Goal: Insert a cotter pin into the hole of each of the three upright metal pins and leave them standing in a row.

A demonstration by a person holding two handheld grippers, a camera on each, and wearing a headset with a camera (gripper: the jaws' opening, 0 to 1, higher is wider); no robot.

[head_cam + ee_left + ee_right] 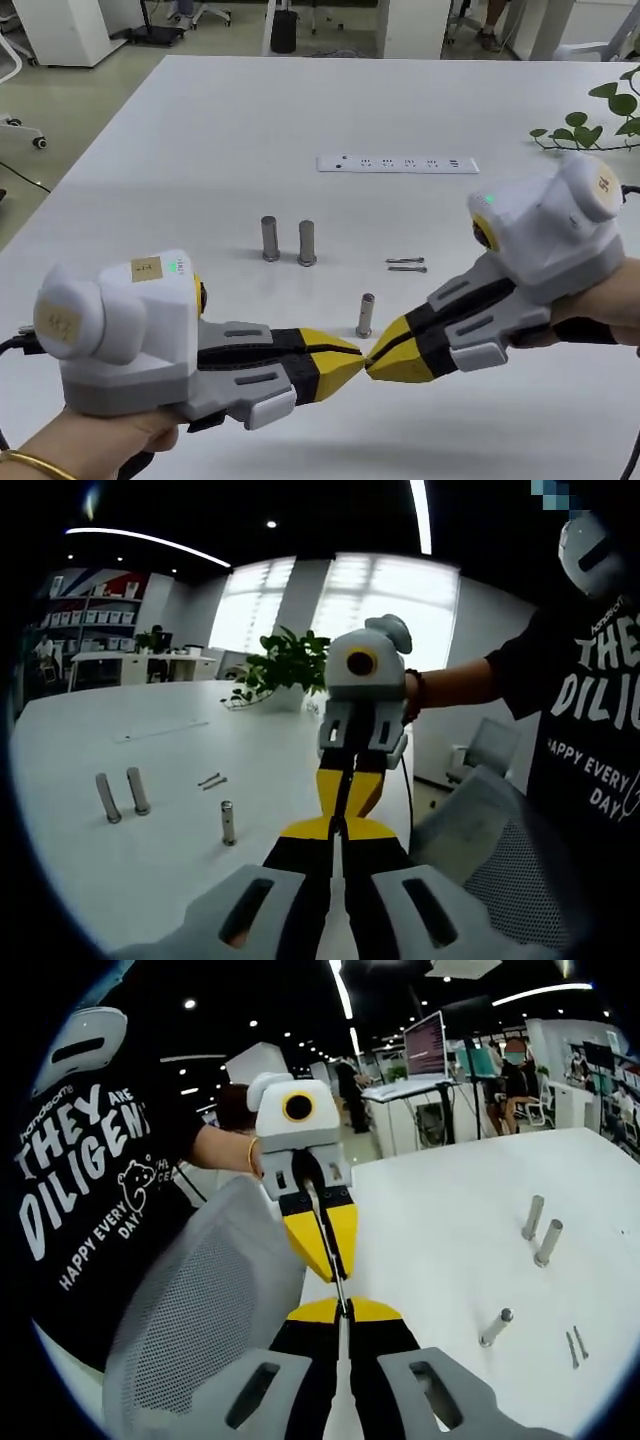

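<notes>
Three upright metal pins stand on the white table: two side by side (270, 238) (307, 243) and a shorter one (366, 315) nearer me. Two loose cotter pins (406, 265) lie to their right. My left gripper (360, 361) and right gripper (372, 365) meet tip to tip just in front of the short pin, above the table. Both are shut. In the right gripper view a thin cotter pin (338, 1285) bridges the left gripper's tips (330, 1275) and my right gripper's tips (343, 1310). The pair (107, 797) and the short pin (228, 822) also appear in the left gripper view.
A white power strip (397, 164) lies flat behind the pins. A potted plant (600, 120) reaches over the table's far right edge. In the gripper views a mesh office chair (190, 1290) sits close to the person.
</notes>
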